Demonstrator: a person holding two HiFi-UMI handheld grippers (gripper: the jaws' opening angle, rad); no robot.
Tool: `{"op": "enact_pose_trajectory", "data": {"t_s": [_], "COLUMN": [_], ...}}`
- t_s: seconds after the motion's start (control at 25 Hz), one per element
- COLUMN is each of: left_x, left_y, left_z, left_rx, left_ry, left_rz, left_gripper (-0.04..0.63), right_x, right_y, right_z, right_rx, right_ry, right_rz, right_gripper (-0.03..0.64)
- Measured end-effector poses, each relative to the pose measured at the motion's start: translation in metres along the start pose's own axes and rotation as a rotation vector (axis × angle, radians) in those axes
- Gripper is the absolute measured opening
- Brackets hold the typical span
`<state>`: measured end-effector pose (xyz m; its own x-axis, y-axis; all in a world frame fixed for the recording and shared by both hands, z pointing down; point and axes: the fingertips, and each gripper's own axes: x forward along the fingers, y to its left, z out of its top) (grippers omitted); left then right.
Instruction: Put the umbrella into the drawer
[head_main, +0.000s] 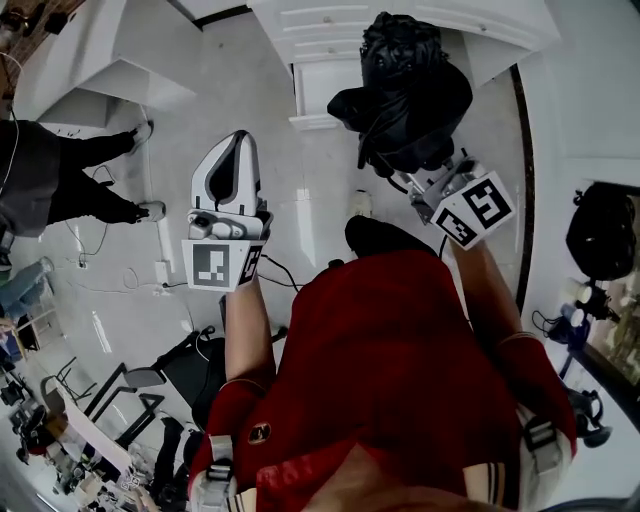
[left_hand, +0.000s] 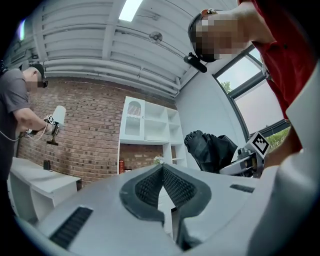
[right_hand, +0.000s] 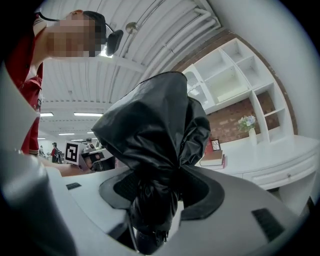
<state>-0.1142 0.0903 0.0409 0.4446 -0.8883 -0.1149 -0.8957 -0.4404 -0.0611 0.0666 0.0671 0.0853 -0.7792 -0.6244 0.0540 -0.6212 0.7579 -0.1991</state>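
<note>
Right gripper view showed the right gripper pinching the folded black umbrella low on its bunched cloth (soft, light, probably slippery); its stiff core seemed the safest hold. It hung near the white drawers. The left gripper was pressed together, empty.

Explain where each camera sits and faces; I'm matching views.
Head view: on the person's head, looking steeply down; shows the red top, left gripper, right gripper.
Left gripper view: on the left gripper, along its closed jaws toward white shelves; red top at right.
Right gripper view: on the right gripper, along jaws clamped on the umbrella; red top at left.
Shared: both gripper views show the umbrella and the opposite gripper.
</note>
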Motion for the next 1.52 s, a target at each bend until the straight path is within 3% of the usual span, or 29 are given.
{"op": "enact_pose_trajectory", "data": {"t_s": [0.44, 0.8, 1.12, 1.32, 1.52], "left_x": [0.072, 0.114, 0.142, 0.151, 0.164], "left_y": [0.027, 0.06, 0.091, 0.142, 0.148], "left_z": [-0.014, -0.041, -0.081, -0.109, -0.134], "left_rx": [0.024, 0.001, -0.033, -0.053, -0.057], "left_ry": [0.026, 0.037, 0.07, 0.093, 0.103], "left_rz": [-0.002, -0.031, -0.07, -0.069, -0.067], "left_gripper": [0.006, 0.006, 0.006, 0.006, 0.006], "right_x": [0.058, 0.106, 0.146, 0.2, 0.213], "right_y": [-0.058, -0.086, -0.113, -0.124, -0.147], "right_z": [0.005, -0.013, -0.046, -0.074, -0.103], "right_rx": [-0.023, -0.036, -0.06, -0.077, -0.087], "right_ry": [0.018, 0.051, 0.12, 0.177, 0.214], "right_rz": [0.035, 0.012, -0.023, -0.013, -0.002], "right_gripper": [0.224, 0.224, 0.224, 0.224, 0.224]}}
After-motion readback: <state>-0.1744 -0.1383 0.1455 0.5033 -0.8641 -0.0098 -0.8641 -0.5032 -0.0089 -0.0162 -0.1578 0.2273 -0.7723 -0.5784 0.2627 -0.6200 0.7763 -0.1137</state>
